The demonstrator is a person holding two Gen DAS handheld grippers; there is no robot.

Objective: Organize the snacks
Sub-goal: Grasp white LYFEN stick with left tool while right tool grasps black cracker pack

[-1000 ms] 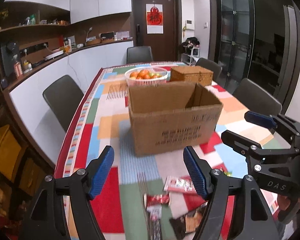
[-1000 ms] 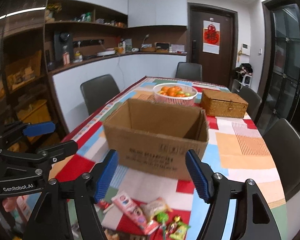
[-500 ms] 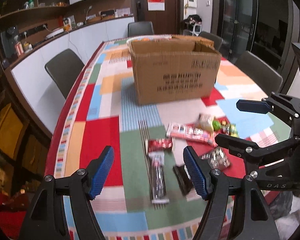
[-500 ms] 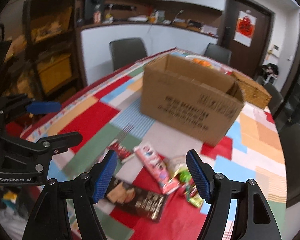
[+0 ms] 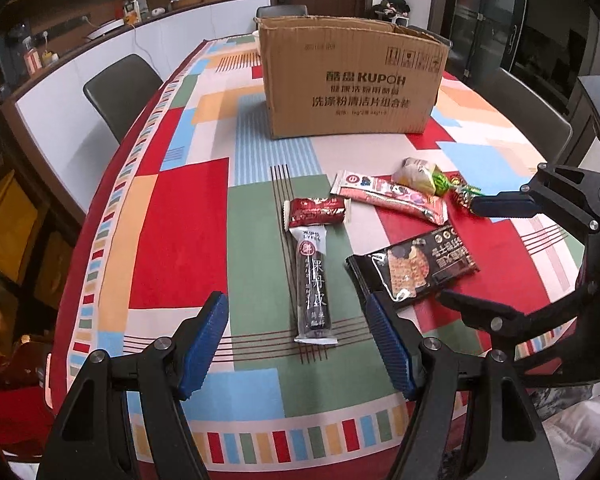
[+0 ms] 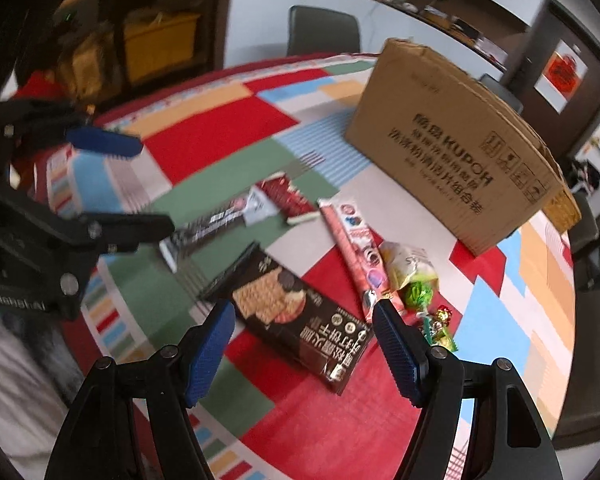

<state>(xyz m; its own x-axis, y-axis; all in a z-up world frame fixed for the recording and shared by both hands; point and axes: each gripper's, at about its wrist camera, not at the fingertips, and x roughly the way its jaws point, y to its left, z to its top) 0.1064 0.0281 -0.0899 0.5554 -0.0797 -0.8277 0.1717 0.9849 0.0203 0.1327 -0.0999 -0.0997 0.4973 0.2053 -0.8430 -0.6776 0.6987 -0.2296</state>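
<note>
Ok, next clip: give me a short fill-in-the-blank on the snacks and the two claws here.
1. The left claw has its jaws ____ with nothing between them.
2. The long black snack stick lies ____ on the tablecloth.
3. The cracker packet below the right claw is mainly ____ in colour.
4. Behind the snacks stands a ____ box.

Missing words: open; flat; black; cardboard

Even indoor light, fisheye bending at dark edges — left view sharp, right view motion-blurred.
</note>
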